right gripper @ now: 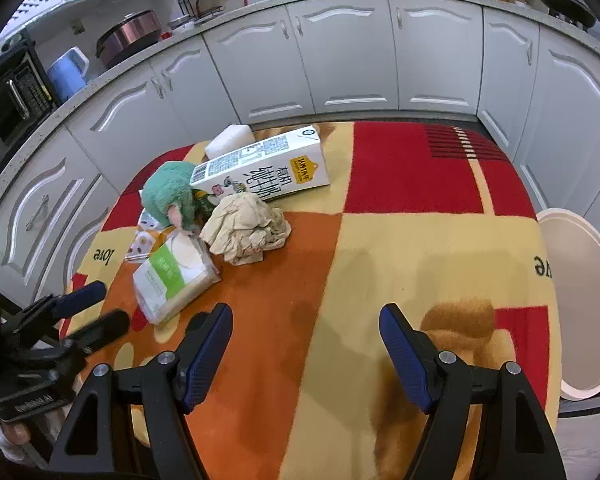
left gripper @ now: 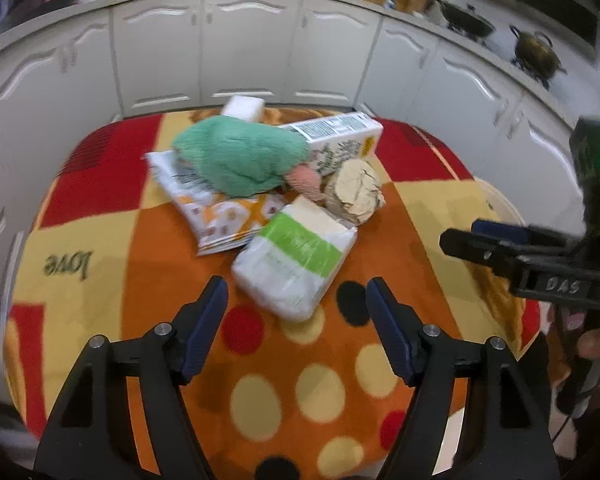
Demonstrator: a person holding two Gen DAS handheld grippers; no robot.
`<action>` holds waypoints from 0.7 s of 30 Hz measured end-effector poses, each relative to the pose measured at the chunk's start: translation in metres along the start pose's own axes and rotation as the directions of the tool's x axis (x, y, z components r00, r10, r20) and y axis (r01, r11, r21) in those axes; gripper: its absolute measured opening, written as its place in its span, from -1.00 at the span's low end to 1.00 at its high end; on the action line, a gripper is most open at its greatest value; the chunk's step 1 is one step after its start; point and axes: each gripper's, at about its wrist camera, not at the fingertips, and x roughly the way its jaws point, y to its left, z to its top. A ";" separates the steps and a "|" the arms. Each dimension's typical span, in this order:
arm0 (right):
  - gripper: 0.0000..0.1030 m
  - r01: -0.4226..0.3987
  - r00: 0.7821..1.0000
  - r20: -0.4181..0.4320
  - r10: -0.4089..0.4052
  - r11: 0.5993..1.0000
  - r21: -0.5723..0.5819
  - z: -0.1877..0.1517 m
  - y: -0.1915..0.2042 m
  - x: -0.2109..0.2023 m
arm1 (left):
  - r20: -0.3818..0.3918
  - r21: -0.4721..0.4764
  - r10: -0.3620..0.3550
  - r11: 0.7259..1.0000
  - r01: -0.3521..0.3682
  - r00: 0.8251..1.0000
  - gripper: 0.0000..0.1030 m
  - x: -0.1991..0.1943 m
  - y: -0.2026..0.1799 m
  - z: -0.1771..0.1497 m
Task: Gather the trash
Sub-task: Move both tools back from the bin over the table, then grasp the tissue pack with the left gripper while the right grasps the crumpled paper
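Observation:
On the patterned cloth lies a pile: a white milk carton (right gripper: 268, 170) on its side, a crumpled beige paper ball (right gripper: 244, 230), a tissue pack with a green band (right gripper: 174, 280), a printed wrapper (left gripper: 220, 216), a green plush toy (right gripper: 170, 196) and a white block (right gripper: 230, 140). The same pile shows in the left wrist view, with the tissue pack (left gripper: 296, 260) nearest. My left gripper (left gripper: 298, 300) is open and empty just short of the tissue pack. My right gripper (right gripper: 306, 324) is open and empty above the bare cloth, right of the pile.
A white round bin (right gripper: 580, 304) stands off the table's right edge. White kitchen cabinets (right gripper: 340, 56) curve behind the table, with pots and appliances on the counter. The right gripper also shows in the left wrist view (left gripper: 460, 240), the left gripper in the right wrist view (right gripper: 92, 308).

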 end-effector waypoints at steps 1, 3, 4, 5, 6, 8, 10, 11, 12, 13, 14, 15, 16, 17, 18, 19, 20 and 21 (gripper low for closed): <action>0.43 -0.001 1.000 -0.003 0.001 1.000 0.001 0.002 -0.001 0.001 | -0.005 0.019 0.009 1.000 -0.009 1.000 0.38 0.006 -0.002 0.002; 0.43 0.001 1.000 -0.010 -0.001 1.000 0.002 0.006 -0.003 0.004 | -0.011 0.040 0.025 0.999 -0.024 1.000 0.38 0.016 -0.003 0.006; 0.43 0.002 1.000 -0.012 -0.002 1.000 0.003 0.007 -0.005 0.005 | -0.014 0.047 0.029 0.998 -0.028 0.999 0.38 0.021 -0.003 0.008; 0.43 0.002 1.000 -0.015 -0.002 1.000 0.005 0.009 -0.006 0.006 | -0.015 0.055 0.030 0.998 -0.029 0.999 0.38 0.025 -0.003 0.010; 0.44 0.003 1.000 -0.017 -0.002 1.000 0.008 0.011 -0.007 0.007 | -0.015 0.066 0.034 0.997 -0.033 0.999 0.38 0.029 -0.004 0.011; 0.44 0.001 1.000 -0.020 -0.001 1.000 0.017 0.014 -0.009 0.011 | -0.014 0.094 0.052 0.994 -0.051 0.999 0.38 0.036 -0.006 0.013; 0.44 -0.002 1.000 -0.023 0.002 1.000 0.022 0.018 -0.011 0.014 | -0.016 0.121 0.061 0.991 -0.058 0.998 0.36 0.040 -0.009 0.014; 0.45 -0.003 1.000 -0.025 0.004 1.000 0.024 0.019 -0.011 0.016 | -0.018 0.130 0.056 0.990 -0.053 0.998 0.30 0.040 -0.010 0.014; 0.45 -0.005 1.000 -0.026 0.006 1.000 0.025 0.021 -0.011 0.017 | -0.016 0.129 0.049 0.991 -0.046 0.999 0.19 0.039 -0.009 0.014; 0.45 -0.009 1.000 -0.026 0.010 1.000 0.025 0.022 -0.011 0.018 | -0.014 0.123 0.030 0.992 -0.028 0.999 -0.05 0.038 -0.007 0.012; 0.45 -0.014 1.000 -0.026 0.015 1.000 0.025 0.024 -0.010 0.020 | -0.019 0.117 0.013 0.993 -0.011 1.000 -0.21 0.036 -0.007 0.011; 0.45 -0.018 0.999 -0.026 0.018 1.000 0.023 0.025 -0.009 0.022 | -0.026 0.110 0.000 0.994 0.003 1.000 -0.28 0.034 -0.005 0.010; 0.45 -0.022 0.999 -0.028 0.022 1.000 0.020 0.026 -0.008 0.025 | -0.035 0.105 -0.010 0.994 0.014 0.999 -0.50 0.032 -0.004 0.009; 0.45 -0.026 0.999 -0.030 0.027 1.000 0.017 0.027 -0.006 0.028 | -0.044 0.105 -0.010 0.994 0.014 0.999 -0.61 0.029 -0.004 0.008; 0.45 -0.031 0.999 -0.033 0.031 0.999 0.014 0.028 -0.004 0.030 | -0.045 0.109 0.000 0.994 0.005 0.999 -0.62 0.026 -0.006 0.007; 0.45 -0.037 0.999 -0.036 0.037 0.999 0.011 0.029 -0.002 0.033 | -0.044 0.116 0.014 0.993 -0.009 0.999 -0.66 0.023 -0.007 0.006; 0.45 -0.045 0.998 -0.039 0.046 0.999 0.008 0.031 0.002 0.037 | -0.045 0.115 0.020 0.993 -0.015 0.999 -0.68 0.019 -0.007 0.005; 0.45 -0.053 0.998 -0.041 0.053 0.999 0.005 0.032 0.005 0.040 | -0.047 0.109 0.023 0.994 -0.018 0.999 -0.68 0.017 -0.007 0.004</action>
